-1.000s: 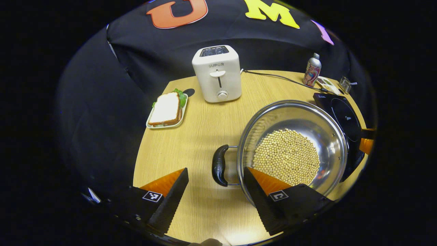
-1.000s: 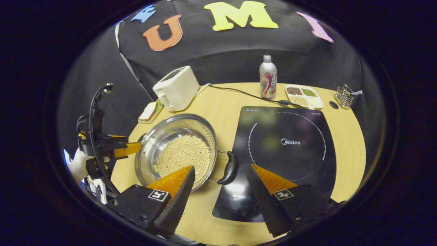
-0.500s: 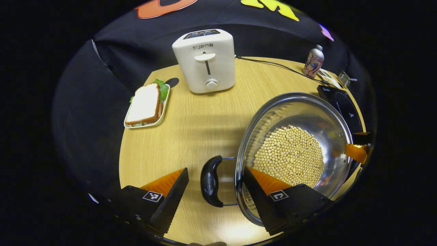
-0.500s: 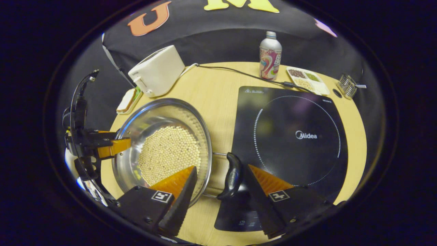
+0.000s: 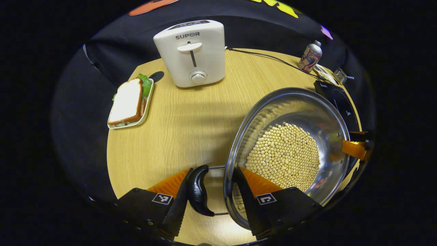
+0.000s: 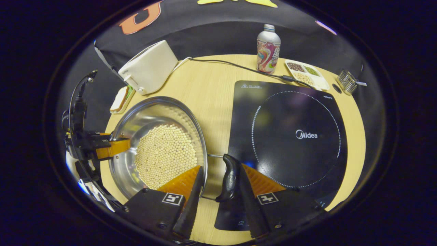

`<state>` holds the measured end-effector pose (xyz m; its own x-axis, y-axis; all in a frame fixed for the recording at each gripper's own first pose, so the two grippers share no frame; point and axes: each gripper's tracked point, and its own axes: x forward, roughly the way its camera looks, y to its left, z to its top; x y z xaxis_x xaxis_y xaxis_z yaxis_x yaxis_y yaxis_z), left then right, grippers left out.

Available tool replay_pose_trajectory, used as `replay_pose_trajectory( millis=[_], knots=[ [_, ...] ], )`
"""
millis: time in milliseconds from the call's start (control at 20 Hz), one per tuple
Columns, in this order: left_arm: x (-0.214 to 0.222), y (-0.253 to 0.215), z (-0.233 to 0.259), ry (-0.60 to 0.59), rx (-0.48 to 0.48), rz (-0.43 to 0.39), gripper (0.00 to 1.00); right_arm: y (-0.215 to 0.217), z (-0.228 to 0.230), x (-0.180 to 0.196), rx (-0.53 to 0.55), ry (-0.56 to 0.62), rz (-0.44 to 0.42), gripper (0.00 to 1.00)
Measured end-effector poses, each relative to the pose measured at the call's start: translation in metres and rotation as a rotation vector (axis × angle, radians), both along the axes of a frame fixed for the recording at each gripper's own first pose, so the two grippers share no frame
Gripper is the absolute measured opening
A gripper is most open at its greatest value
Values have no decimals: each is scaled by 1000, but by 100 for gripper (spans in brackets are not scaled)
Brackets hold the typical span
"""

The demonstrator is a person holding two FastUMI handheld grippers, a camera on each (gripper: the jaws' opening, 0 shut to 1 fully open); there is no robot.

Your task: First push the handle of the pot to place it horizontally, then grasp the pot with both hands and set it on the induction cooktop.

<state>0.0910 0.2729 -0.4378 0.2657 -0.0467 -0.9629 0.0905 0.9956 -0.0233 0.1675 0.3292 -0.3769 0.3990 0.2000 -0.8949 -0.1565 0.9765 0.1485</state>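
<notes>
While the pot (image 5: 290, 150) sat between them, left gripper (image 5: 211, 201) and right gripper (image 6: 218, 191) each straddled a handle, spread, not pinching.

Cooktop (image 5: 341, 102) mostly behind pot (image 5: 307, 112)

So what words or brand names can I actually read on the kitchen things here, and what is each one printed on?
"SUPOR": on the front of the white toaster, above its lever, in the left gripper view.
"Midea": in the middle of the induction cooktop, in the right gripper view.
Small print along the cooktop's top corners: too small to read.
Print on the drink bottle: too blurred to read.
Square coded markers on each gripper's fingers: patterns, not words.
</notes>
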Motion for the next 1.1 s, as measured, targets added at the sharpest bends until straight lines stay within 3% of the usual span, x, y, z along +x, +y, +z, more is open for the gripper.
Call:
replay_pose_trajectory(
  millis=[150, 200, 250, 400, 450, 500, 650, 700, 750, 850, 900, 1000, 1050, 1100],
  knots=[
    [-2, 0, 1, 11, 2, 16, 72, 0, -1, 1, 9, -20, 9, 60],
    [-3, 0, 1, 18, -1, 21, 82, 0, -1, 2, 10, -24, 13, 60],
    [-3, -1, 2, 21, -11, 24, 72, 0, -2, 2, 15, -28, 11, 60],
    [-4, -1, 3, 18, -10, 27, 68, 0, -1, 4, 3, -51, 41, 60],
    [-8, 0, 6, 19, -5, 32, 77, 0, -2, 3, 4, -51, 37, 62],
    [-8, -2, 5, 19, -9, 46, 66, 0, -3, 3, 12, -51, 31, 58],
    [-10, -3, 25, -20, -37, 48, 62, -4, 3, -4, 44, -41, 18, 55],
    [-14, -4, 34, -29, -36, 43, 50, -4, 9, -4, 63, -55, 11, 55],
    [-15, -6, 40, -41, -39, 41, 59, -7, 13, -6, 66, -72, 14, 54],
    [-20, -7, 55, -54, -48, 54, 57, -11, 25, -7, 68, -105, 31, 53],
    [-22, -7, 59, -56, -54, 63, 47, -12, 29, -9, 69, -108, 33, 53],
    [-22, -12, 73, -71, -45, 46, 47, -16, 40, -14, 78, -110, 28, 56],
    [-21, -16, 80, -87, -40, 31, 57, -20, 44, -14, 81, -116, 26, 53],
    [-22, -19, 86, -90, -38, 29, 57, -25, 49, -15, 82, -118, 25, 53]
  ],
)
